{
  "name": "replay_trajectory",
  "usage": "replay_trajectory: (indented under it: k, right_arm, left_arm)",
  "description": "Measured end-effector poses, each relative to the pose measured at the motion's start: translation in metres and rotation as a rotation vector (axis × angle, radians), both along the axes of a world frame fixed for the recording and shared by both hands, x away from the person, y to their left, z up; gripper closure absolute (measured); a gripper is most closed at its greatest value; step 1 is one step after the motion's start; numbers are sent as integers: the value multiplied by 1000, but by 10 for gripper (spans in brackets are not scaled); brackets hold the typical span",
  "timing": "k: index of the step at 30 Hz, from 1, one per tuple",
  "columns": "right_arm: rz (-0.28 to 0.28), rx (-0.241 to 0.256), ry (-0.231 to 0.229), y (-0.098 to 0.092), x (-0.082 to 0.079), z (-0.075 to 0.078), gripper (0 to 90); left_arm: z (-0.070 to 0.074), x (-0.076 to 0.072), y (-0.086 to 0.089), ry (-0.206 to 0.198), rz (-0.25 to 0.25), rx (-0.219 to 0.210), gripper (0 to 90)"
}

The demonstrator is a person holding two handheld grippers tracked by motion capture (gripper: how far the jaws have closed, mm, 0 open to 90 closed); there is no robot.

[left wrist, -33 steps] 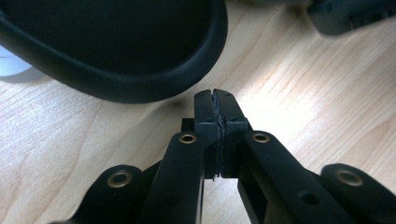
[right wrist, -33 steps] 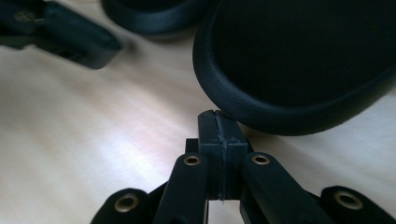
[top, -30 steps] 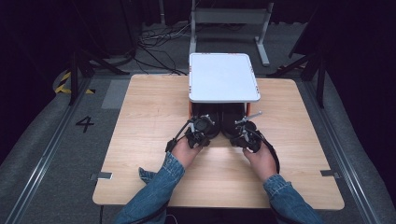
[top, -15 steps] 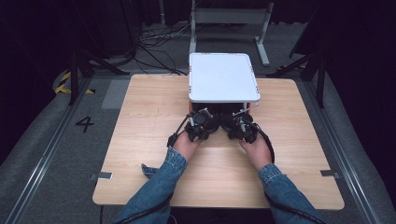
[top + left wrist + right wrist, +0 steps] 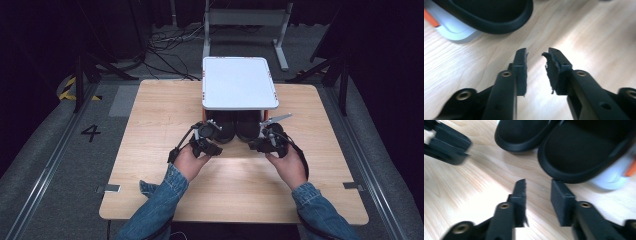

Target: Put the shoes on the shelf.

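Two black shoes stand side by side under a white-topped low rack at the table's far middle, toes toward the person. My left gripper is just in front of the left shoe, open with a narrow gap and nothing between the jaws. My right gripper is in front of the right shoe, open and empty, its tips a short way from the toe. The left shoe's toe lies beside it.
The rack's white foot with an orange part rests on the wooden table next to the left shoe; another one is by the right shoe. The left gripper's body is close by. Wide bare wood lies on both sides.
Half a second ago both grippers were closer in at the shoes. They have since drawn back toward the person and a little apart.
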State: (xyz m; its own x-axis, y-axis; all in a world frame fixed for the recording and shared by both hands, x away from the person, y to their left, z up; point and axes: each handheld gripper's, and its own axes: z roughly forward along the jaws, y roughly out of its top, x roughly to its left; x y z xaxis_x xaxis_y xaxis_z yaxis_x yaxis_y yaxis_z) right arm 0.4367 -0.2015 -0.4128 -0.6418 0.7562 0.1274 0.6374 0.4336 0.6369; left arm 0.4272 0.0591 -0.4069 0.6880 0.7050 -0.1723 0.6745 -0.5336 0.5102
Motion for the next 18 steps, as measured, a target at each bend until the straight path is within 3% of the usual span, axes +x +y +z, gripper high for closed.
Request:
replay_trajectory:
  k: [2,3,7,10,13,18]
  right_arm:
    - [6,-4,-72,-16,-10,11,525]
    - [6,-4,-72,-16,-10,11,525]
    - [-13,-6,-118,-37,-19,25,488]
    - [-29,-13,-105,-52,-24,35,445]
    - [-46,-21,-110,-65,-29,42,404]
    - [-74,-88,-101,-84,-34,48,350]
  left_arm:
    - [8,-9,7,-27,-9,-3,565]
    - [13,-14,12,-48,-19,-6,565]
    - [27,-29,30,-69,-25,0,523]
    - [37,-37,45,-81,-14,20,484]
    - [43,-41,59,-59,-9,42,451]
    - [47,-47,84,-33,2,66,403]
